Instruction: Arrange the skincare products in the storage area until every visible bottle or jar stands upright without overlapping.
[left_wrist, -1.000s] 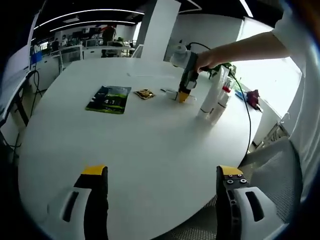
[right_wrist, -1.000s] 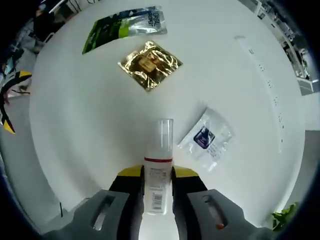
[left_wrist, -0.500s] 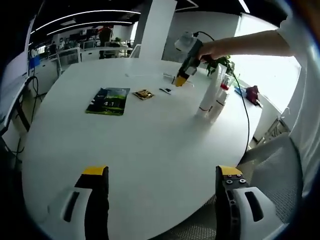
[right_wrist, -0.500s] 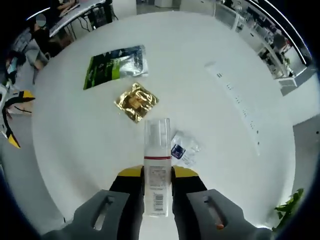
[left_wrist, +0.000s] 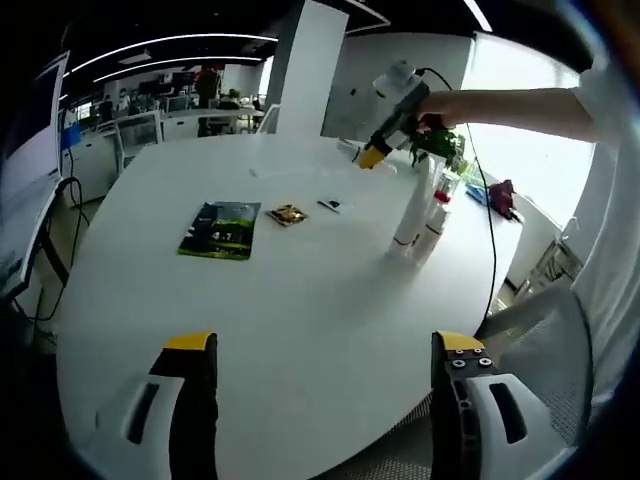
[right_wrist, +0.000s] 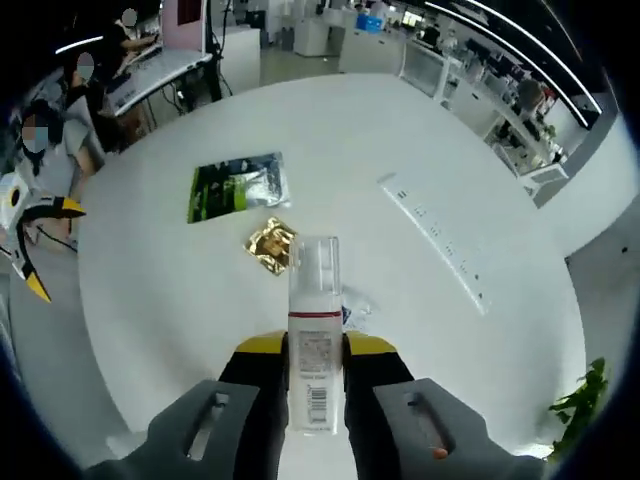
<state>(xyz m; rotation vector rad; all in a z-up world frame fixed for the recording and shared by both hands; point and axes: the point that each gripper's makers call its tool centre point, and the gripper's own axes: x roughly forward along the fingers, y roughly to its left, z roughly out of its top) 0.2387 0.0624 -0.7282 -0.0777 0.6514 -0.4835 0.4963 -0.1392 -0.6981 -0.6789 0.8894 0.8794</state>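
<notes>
My right gripper (right_wrist: 315, 347) is shut on a white pump bottle (right_wrist: 314, 340) with a red band and a clear cap, held well above the round white table (right_wrist: 180, 330). In the left gripper view a hand holds that right gripper (left_wrist: 372, 155) over the table's far side. Two white bottles (left_wrist: 412, 208) stand upright side by side near the table's right edge, one with a red band (left_wrist: 439, 200). My left gripper (left_wrist: 325, 345) is open over the near edge of the table (left_wrist: 300, 300), with nothing between its jaws. It appears at the left rim as the left gripper (right_wrist: 52, 248).
Three flat sachets lie on the table: a green one (left_wrist: 222, 228) (right_wrist: 238, 186), a gold one (left_wrist: 288, 214) (right_wrist: 268, 247) and a small white-and-blue one (left_wrist: 331, 205) (right_wrist: 357, 310). A long white strip (right_wrist: 435, 240) lies farther off. A grey chair (left_wrist: 545, 330) stands at the right, desks and people behind.
My right gripper has risen with the bottle, so the table and sachets look smaller beneath it. The left gripper has barely moved.
</notes>
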